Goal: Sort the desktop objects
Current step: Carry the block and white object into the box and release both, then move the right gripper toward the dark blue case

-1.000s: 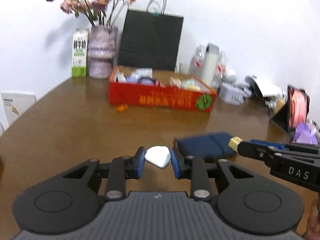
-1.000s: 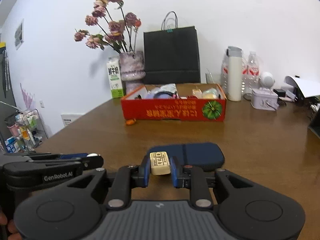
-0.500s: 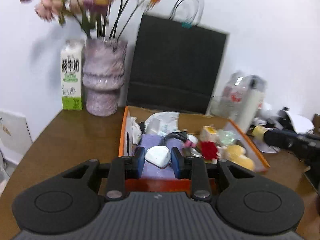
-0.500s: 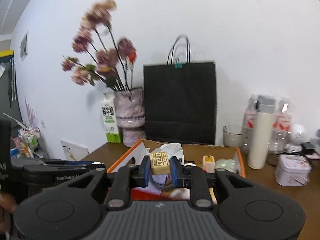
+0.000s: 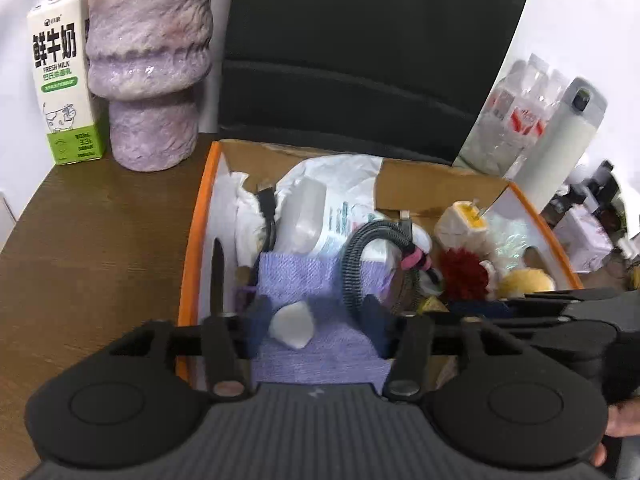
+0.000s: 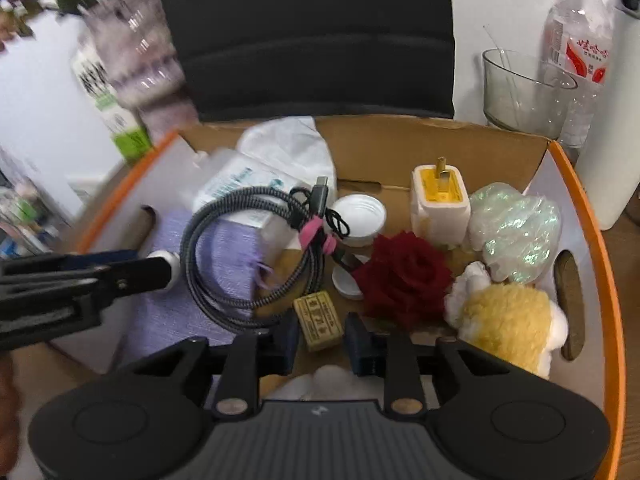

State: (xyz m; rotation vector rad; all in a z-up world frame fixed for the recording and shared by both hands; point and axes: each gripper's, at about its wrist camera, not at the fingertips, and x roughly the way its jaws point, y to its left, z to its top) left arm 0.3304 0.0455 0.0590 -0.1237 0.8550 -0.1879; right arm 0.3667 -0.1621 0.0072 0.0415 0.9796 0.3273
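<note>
Left wrist view: left gripper (image 5: 316, 322) over the orange-rimmed box (image 5: 192, 248), jaws spread wide. White pebble-like piece (image 5: 291, 320) lies between them, touching neither, on the purple cloth (image 5: 296, 276) inside the box. Delivered, by the look of it. Its pointed end faces lower right; long axis runs roughly across the gripper's opening.

Right wrist view: right gripper (image 6: 322, 338) likewise parted over the same box. Tan printed block (image 6: 319, 318) sits loose between the pads beside the red rose (image 6: 404, 276) and coiled cable (image 6: 256, 252). Long axis slants upper left to lower right. Both items appear deposited; what remains on the counter is out of view.
</note>
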